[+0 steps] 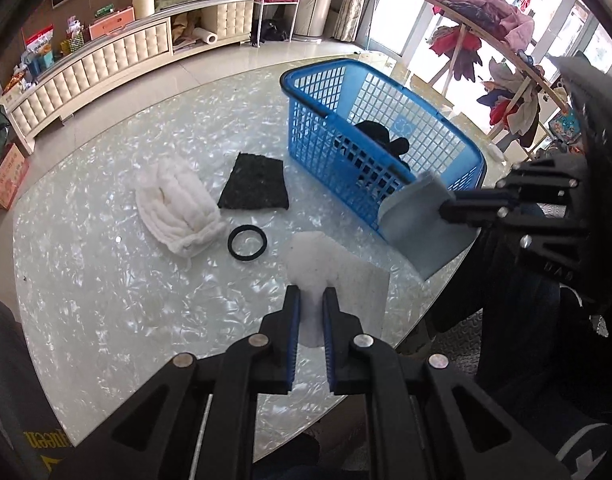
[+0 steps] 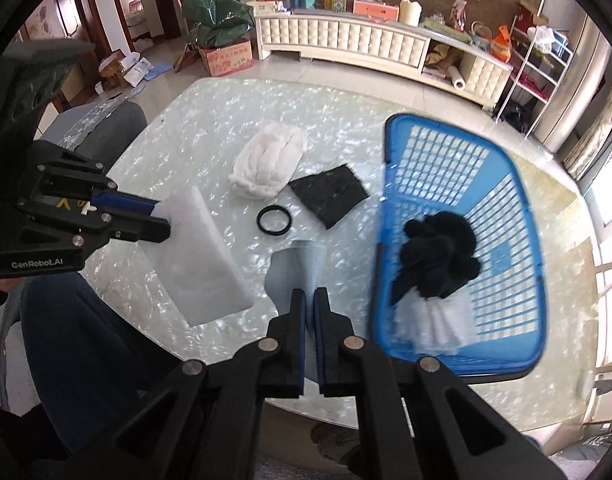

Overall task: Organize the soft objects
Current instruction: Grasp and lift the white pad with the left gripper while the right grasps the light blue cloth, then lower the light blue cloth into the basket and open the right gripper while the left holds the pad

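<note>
My left gripper (image 1: 311, 294) is shut on a white foam sheet (image 1: 338, 276) and holds it above the pearly round table (image 1: 106, 280). My right gripper (image 2: 309, 294) is shut on a thin grey sheet (image 2: 296, 272), also off the table. Each gripper shows in the other view: the right gripper (image 1: 446, 204) with the grey sheet (image 1: 422, 228), the left gripper (image 2: 162, 218) with the white sheet (image 2: 202, 264). A blue basket (image 2: 502, 208) to the right holds a black fluffy item (image 2: 442, 256) and a white cloth (image 2: 434, 324).
On the table lie a white cloth bundle (image 1: 178, 208), a black scouring pad (image 1: 254, 182) and a black ring (image 1: 247, 242). The blue basket (image 1: 314, 136) stands near the table's edge. A cream cabinet (image 1: 106, 60) lines the wall; a clothes rack (image 1: 486, 32) stands behind the basket.
</note>
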Available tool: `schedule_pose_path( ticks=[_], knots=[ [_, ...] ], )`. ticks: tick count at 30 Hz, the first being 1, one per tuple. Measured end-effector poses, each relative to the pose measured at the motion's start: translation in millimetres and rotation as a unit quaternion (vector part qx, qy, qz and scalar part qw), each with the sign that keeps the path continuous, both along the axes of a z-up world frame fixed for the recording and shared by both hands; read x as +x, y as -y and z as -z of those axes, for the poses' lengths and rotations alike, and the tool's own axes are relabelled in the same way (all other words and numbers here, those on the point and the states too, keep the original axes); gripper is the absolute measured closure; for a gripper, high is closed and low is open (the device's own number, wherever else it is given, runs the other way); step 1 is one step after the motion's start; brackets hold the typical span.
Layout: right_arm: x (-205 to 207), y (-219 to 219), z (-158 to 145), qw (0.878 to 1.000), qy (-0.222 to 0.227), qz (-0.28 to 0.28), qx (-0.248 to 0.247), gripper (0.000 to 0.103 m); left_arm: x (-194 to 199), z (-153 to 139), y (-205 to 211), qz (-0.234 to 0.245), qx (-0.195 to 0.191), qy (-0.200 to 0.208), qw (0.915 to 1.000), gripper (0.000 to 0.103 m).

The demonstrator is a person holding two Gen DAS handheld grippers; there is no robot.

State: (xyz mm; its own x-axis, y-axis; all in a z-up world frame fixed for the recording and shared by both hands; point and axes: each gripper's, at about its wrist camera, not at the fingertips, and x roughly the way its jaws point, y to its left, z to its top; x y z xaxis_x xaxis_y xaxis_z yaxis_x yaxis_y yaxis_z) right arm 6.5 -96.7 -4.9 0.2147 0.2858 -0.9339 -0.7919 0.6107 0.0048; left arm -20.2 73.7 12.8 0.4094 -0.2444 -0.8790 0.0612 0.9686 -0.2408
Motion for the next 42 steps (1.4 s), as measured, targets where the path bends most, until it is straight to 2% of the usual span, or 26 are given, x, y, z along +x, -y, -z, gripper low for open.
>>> schedule_pose_path(
  ticks=[11, 19, 42],
  knots=[
    [34, 27, -29, 0.999, 0.045, 0.013, 0.009, 0.099, 17, 2, 8, -0.008, 0.0, 0.003, 1.0, 0.093],
    [58, 43, -23, 0.999, 0.042, 0.035, -0.001, 0.099, 29, 13, 10, -0.014, -0.002, -0.008, 0.9999, 0.093],
    [117, 50, 60, 0.994, -0.018, 0.066, -0.08, 0.099, 56, 41, 8, -0.016, -0.016, -0.038, 0.999, 0.093]
  ],
)
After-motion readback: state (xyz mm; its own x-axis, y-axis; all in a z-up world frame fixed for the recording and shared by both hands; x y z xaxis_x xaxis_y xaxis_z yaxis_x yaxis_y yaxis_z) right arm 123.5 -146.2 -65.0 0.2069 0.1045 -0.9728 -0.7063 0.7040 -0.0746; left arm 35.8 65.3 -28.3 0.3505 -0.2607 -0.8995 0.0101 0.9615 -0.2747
